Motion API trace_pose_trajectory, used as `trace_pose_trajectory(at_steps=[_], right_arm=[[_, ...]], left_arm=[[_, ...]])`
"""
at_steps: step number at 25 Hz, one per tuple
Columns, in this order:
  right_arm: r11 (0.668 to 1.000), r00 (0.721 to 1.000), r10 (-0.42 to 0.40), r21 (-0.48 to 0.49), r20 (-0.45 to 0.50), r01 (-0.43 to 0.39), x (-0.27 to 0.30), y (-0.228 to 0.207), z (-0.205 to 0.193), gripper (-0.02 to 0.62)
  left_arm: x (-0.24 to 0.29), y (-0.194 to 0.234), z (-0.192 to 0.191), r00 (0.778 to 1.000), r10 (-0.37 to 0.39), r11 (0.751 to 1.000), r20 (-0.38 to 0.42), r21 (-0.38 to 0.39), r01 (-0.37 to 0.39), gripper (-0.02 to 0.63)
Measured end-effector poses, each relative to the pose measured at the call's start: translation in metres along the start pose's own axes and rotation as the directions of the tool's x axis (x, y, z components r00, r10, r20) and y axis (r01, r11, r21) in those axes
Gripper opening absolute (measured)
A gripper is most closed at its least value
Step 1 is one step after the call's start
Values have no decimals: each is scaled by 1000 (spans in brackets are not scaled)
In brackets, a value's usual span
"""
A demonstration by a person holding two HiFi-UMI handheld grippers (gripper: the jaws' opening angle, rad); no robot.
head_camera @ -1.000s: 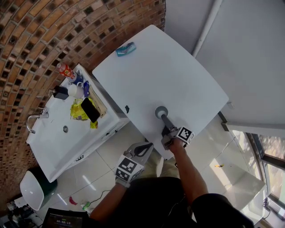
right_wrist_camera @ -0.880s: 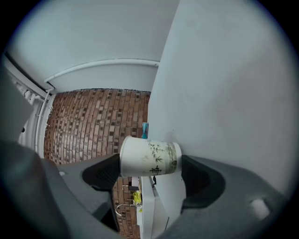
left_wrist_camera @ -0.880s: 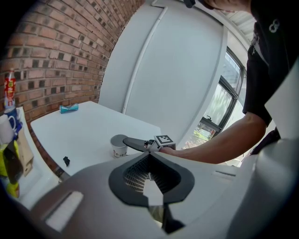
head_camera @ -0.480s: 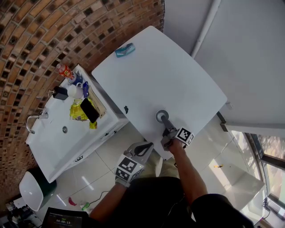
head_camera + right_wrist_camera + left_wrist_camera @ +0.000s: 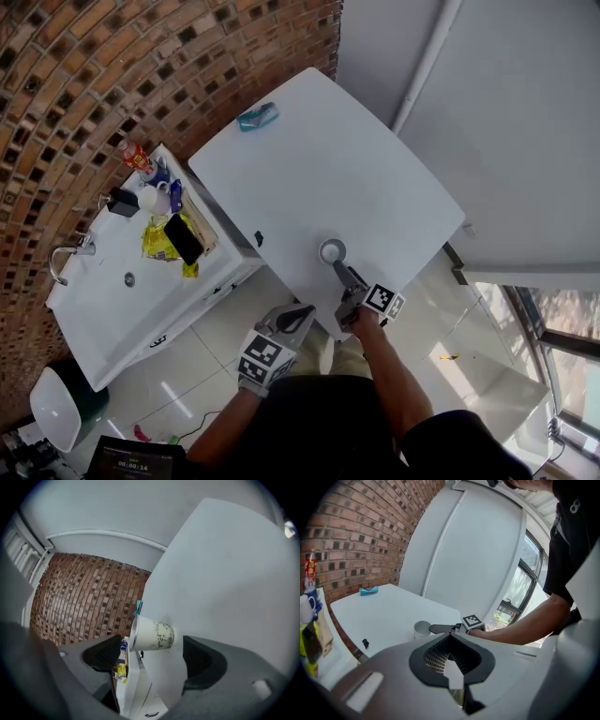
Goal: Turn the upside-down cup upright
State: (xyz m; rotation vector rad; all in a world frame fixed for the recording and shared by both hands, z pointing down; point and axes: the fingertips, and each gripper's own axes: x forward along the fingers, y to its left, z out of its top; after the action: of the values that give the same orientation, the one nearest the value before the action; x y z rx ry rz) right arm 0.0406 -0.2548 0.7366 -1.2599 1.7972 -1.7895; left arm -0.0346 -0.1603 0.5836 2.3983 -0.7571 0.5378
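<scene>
A white paper cup (image 5: 331, 251) stands mouth up on the white table (image 5: 356, 169), near its front edge. My right gripper (image 5: 337, 266) reaches in from the front, open, with the cup (image 5: 157, 633) standing free in the gap just ahead of its fingertips; neither pad touches it. The left gripper view shows the same cup (image 5: 422, 628) with the right gripper (image 5: 439, 629) beside it. My left gripper (image 5: 293, 319) hangs below the table's edge over the floor, shut on nothing, and its jaws (image 5: 451, 639) meet at the tips.
A teal object (image 5: 257, 116) lies at the table's far corner. A small dark thing (image 5: 257, 238) sits on the table's left edge. To the left stands a sink counter (image 5: 112, 309) with bottles, a mug, a phone and a yellow bag, against a brick wall.
The cup's open mouth shows more plainly now, and the right gripper's fingers no longer overlap it. The left gripper has hardly moved. The head camera has shifted a little.
</scene>
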Motion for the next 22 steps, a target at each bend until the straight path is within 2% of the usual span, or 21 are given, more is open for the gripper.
trace_pose_trajectory(at_steps=[6, 9, 12, 15, 17, 19, 20, 22], right_arm=[[983, 994, -60, -178, -88, 43, -30, 17, -11, 396], [949, 984, -102, -310, -143, 54, -48, 27, -16, 381], [878, 967, -186, -471, -176, 83, -64, 36, -16, 298], [820, 956, -211, -569, -205, 58, -73, 49, -19, 171], [802, 954, -208, -595, -215, 41, -77, 59, -19, 100], [801, 955, -196, -599, -224, 24, -82, 69, -20, 13], [799, 956, -187, -602, -227, 14, -85, 74, -20, -8], [782, 957, -178, -623, -231, -4, -88, 83, -22, -8]], left_arm=[[-5, 6, 2, 1000, 5, 1000, 21, -10, -5, 15], [-9, 7, 8, 999, 7, 1000, 39, -1, -7, 15], [-11, 10, 12, 999, 14, 1000, 51, 7, -15, 15], [-12, 13, 14, 998, 16, 1000, 62, 11, -16, 15], [-13, 15, 17, 997, 13, 1000, 70, 12, -14, 15], [-15, 16, 19, 997, 12, 1000, 80, 15, -13, 15], [-15, 16, 20, 996, 11, 1000, 85, 16, -13, 15], [-16, 17, 21, 996, 9, 1000, 91, 17, -11, 15]])
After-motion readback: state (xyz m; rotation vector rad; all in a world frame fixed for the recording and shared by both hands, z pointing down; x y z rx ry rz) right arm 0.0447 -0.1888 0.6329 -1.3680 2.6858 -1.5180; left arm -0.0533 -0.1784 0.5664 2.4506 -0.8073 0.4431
